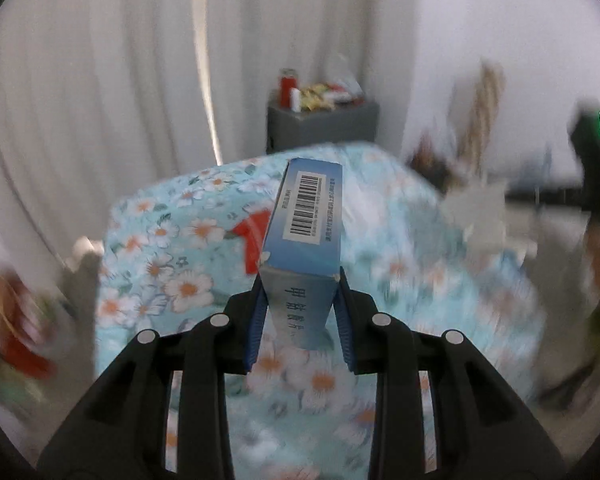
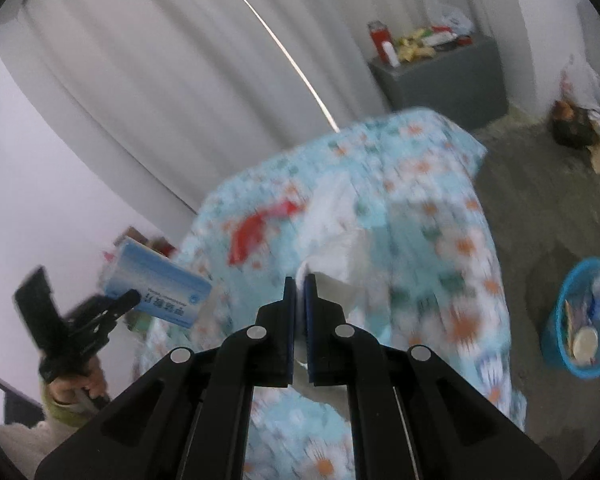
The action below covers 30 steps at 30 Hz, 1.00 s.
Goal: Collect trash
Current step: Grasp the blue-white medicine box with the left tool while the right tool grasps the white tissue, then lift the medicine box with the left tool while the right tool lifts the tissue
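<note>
My left gripper [image 1: 300,280] is shut on a blue cardboard box [image 1: 308,216] with a barcode label, held on edge above the floral tablecloth [image 1: 160,240]. From the right wrist view that left gripper [image 2: 128,300] and its box [image 2: 156,292] hang off the table's left side, with a hand [image 2: 96,380] on the handle. My right gripper [image 2: 300,280] is shut on a crumpled white tissue [image 2: 340,248] over the cloth-covered table [image 2: 440,200]. The tissue [image 1: 484,216] also shows blurred at the right of the left wrist view. A red wrapper [image 2: 256,228] lies on the cloth.
A blue basket [image 2: 556,344] with trash in it stands on the floor at the right. Against the white curtain, a grey cabinet [image 2: 448,80] carries a red bottle and packets. More clutter [image 2: 576,128] lies on the floor at the far right.
</note>
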Available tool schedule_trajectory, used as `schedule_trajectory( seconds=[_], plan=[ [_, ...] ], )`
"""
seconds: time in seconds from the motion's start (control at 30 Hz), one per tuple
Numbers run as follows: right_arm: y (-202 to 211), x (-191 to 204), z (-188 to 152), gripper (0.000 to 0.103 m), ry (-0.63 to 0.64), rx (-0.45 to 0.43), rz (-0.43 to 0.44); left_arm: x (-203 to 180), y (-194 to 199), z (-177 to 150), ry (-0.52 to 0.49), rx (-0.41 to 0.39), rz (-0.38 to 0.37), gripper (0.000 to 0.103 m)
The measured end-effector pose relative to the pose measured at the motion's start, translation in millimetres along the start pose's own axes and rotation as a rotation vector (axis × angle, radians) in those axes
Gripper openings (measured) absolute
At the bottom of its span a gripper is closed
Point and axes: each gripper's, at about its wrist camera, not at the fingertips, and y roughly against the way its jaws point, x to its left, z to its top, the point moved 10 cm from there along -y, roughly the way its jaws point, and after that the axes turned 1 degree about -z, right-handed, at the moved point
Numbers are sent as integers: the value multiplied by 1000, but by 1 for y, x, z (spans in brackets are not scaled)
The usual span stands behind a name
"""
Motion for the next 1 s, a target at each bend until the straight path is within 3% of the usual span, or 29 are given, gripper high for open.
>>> schedule_trajectory(
  seconds=[0.1, 0.17, 0.27, 0.33, 0.43, 0.53, 0.6, 0.73, 0.8, 1.0],
  plan=[
    [-16, -14, -47, 5, -11, 80, -56, -57, -15, -41, -206, 75, 1, 36],
    [-25, -23, -74, 6, -56, 131, -57, -84, -25, -67, -269, 130, -24, 54],
    [-25, -29, -101, 6, -101, 167, -34, -111, -27, -97, -286, 181, -103, 72],
    [-20, -28, -110, 8, -102, 176, -23, -120, -21, -112, -257, 215, -177, 73],
    [-17, -30, -120, 21, -121, 191, -2, -118, -8, -120, -175, 226, -256, 80],
    [-13, -33, -122, 27, -141, 191, 12, -103, 11, -118, -29, 209, -336, 82],
    [-12, -37, -120, 32, -166, 181, 20, -96, 17, -117, 88, 201, -394, 82],
    [-8, -51, -118, 36, -257, 155, 54, -78, 6, -121, 453, 242, -537, 82],
    [-6, -59, -119, 36, -315, 147, 78, -80, -3, -124, 558, 256, -584, 82],
    [-4, -75, -121, 36, -414, 130, 108, -81, -43, -130, 708, 300, -607, 70]
  ],
)
